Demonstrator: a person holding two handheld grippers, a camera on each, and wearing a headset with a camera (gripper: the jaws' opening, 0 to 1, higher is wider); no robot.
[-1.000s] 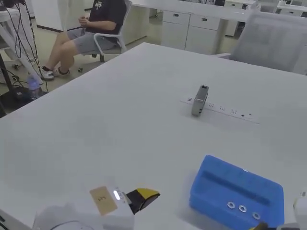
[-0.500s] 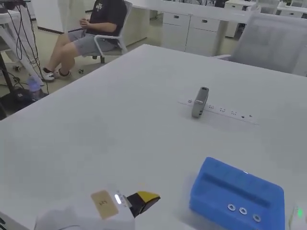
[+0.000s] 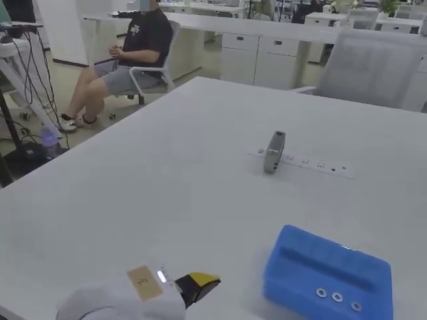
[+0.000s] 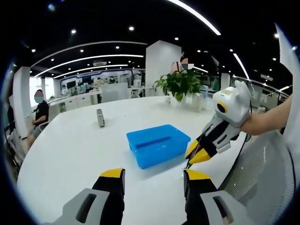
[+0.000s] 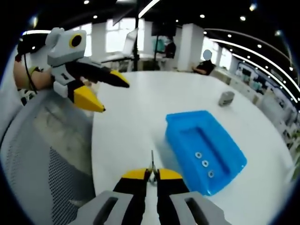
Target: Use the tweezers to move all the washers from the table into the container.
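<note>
Since three washers (image 5: pixel 205 163) already lie in the blue container (image 3: pixel 287 283) and I spot none left on the desk (image 3: pixel 167 173), the task looks about done. The right gripper (image 5: pixel 151 176) has its fingers (image 5: pixel 137 174) clamped on the tweezers (image 5: pixel 152 163); the left gripper (image 4: pixel 153 174) is spread apart, empty.

A broad white matte table (image 3: pixel 167 167) carries a shallow rectangular blue plastic container (image 3: pixel 293 267) near its close edge. Well beyond it, a small grey oblong device (image 3: pixel 273 151) stands upright at one end of a flush white socket strip (image 3: pixel 313 165).
</note>
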